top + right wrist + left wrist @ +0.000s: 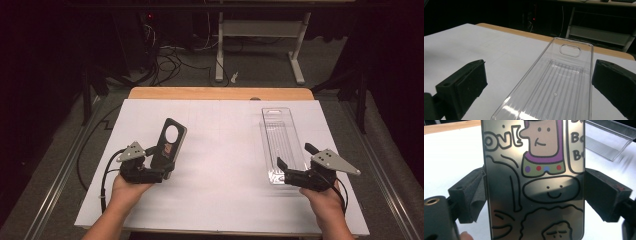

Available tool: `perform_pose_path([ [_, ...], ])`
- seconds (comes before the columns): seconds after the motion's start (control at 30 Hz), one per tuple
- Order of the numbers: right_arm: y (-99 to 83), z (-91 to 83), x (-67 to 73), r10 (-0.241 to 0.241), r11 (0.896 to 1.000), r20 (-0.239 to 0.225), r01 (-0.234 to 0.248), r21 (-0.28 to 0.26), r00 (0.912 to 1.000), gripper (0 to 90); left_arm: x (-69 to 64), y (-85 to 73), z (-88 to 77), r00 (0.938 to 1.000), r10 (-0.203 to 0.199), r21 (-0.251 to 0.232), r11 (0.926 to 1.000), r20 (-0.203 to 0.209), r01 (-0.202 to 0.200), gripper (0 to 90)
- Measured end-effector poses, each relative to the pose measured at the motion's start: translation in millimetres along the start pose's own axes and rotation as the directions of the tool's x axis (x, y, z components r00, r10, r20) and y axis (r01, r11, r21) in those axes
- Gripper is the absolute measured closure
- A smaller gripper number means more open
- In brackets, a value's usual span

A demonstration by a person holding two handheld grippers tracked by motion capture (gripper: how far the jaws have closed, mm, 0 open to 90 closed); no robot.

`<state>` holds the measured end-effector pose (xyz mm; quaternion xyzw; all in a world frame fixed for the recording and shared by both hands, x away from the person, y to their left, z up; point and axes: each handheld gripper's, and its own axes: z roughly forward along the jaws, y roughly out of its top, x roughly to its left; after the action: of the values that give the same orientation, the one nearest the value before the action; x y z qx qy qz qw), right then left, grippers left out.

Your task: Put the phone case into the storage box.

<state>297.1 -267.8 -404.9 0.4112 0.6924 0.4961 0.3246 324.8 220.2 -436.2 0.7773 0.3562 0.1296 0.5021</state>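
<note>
A dark phone case (170, 140) with a round camera hole and a cartoon print (534, 182) is tilted up off the white sheet at the left. My left gripper (161, 162) is shut on its lower part, with both pads (474, 195) pressed against its long edges. At the right a clear plastic tray (280, 140) lies flat, long side running away from me, with a hang slot at its far end (570, 50). My right gripper (296, 155) stands open over the tray's near end. Its jaws straddle the tray (564, 82) without touching it.
A white sheet (225, 165) covers the table, and a strip of wooden tabletop (220, 93) shows at the far edge. Beyond the table are a white desk frame (260, 30) and loose cables (170, 60) on the floor. Metal rails run along both sides.
</note>
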Motion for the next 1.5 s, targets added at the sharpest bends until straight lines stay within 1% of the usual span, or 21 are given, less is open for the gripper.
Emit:
perform_pose_path([
  [0.07,4.3,1.5,2.1,-0.011,1.0,0.003,0.011,0.006,0.9999,0.3,-0.5,0.1,0.0,1.0,0.005,-0.001,1.0,-0.002,-0.005,13.0],
  [0.1,6.4,2.4,2.6,-0.014,1.0,0.0,0.014,0.003,0.9999,0.2,-0.8,0.2,-0.1,1.0,0.0,-0.005,1.0,0.002,0.0,13.0],
  [0.13,8.5,3.2,3.4,-0.009,1.0,-0.004,0.009,0.001,1.0,0.2,-0.9,0.5,-0.4,1.0,-0.002,-0.006,1.0,0.006,0.002,13.0],
  [0.3,18.5,9.9,8.8,-0.018,1.0,-0.013,0.018,-0.017,0.9998,0.2,-3.0,2.0,-0.2,0.9999,0.014,0.0,0.9999,0.009,-0.014,13.0],
  [0.37,22.4,12.7,11.7,-0.017,1.0,-0.016,0.016,-0.027,0.9997,0.2,-3.2,3.0,0.2,0.9998,0.014,-0.002,0.9999,0.01,-0.014,13.0],
  [0.43,26.2,16.1,14.8,-0.008,0.999,-0.028,0.007,-0.035,0.9996,0.2,-3.2,3.5,0.4,0.9997,0.01,-0.006,0.9999,0.022,-0.01,13.0],
  [0.5,30.1,19.5,18.7,-0.017,0.999,-0.035,0.015,-0.042,0.9993,0.2,-4.1,3.6,0.9,0.9995,0.017,-0.002,0.9999,0.025,-0.017,13.0],
  [0.6,35.4,24.6,25.2,-0.016,0.999,-0.054,0.013,-0.052,0.9984,0.2,-5.0,3.8,1.8,0.9992,0.019,-0.003,0.9998,0.034,-0.019,13.0],
  [0.73,42.2,32.3,34.5,-0.032,0.998,-0.045,0.029,-0.055,0.9985,0.2,-6.2,4.6,2.7,0.9986,0.025,0.001,0.9997,0.046,-0.026,13.0],
  [0.97,51.0,44.4,49.5,-0.054,0.996,-0.089,0.048,-0.071,0.9945,0.2,-8.5,5.0,2.8,0.9978,0.035,0.001,0.9994,0.056,-0.036,13.0],
  [1.13,52.5,53.2,58.5,-0.067,0.996,-0.111,0.061,-0.059,0.9915,0.3,-8.6,5.2,2.9,0.9974,0.033,0.002,0.9994,0.063,-0.033,13.0],
  [1.2,51.5,55.6,62.4,-0.072,0.996,-0.116,0.065,-0.057,0.9906,0.2,-8.7,5.1,2.9,0.9971,0.038,0.004,0.9993,0.066,-0.038,13.0],
  [1.37,44.7,59.8,70.0,-0.056,0.998,-0.139,0.05,-0.048,0.9887,0.2,-9.3,4.8,1.7,0.9961,0.042,0.002,0.9991,0.078,-0.042,13.0],
  [1.43,41.3,60.8,72.0,-0.061,0.998,-0.144,0.056,-0.043,0.9877,0.3,-9.8,4.6,1.7,0.9957,0.048,0.005,0.9988,0.08,-0.048,13.0],
  [1.5,38.2,61.6,73.1,-0.049,0.998,-0.153,0.044,-0.036,0.987,0.2,-10.5,4.5,1.9,0.9953,0.047,0.005,0.9988,0.085,-0.048,13.0],
])
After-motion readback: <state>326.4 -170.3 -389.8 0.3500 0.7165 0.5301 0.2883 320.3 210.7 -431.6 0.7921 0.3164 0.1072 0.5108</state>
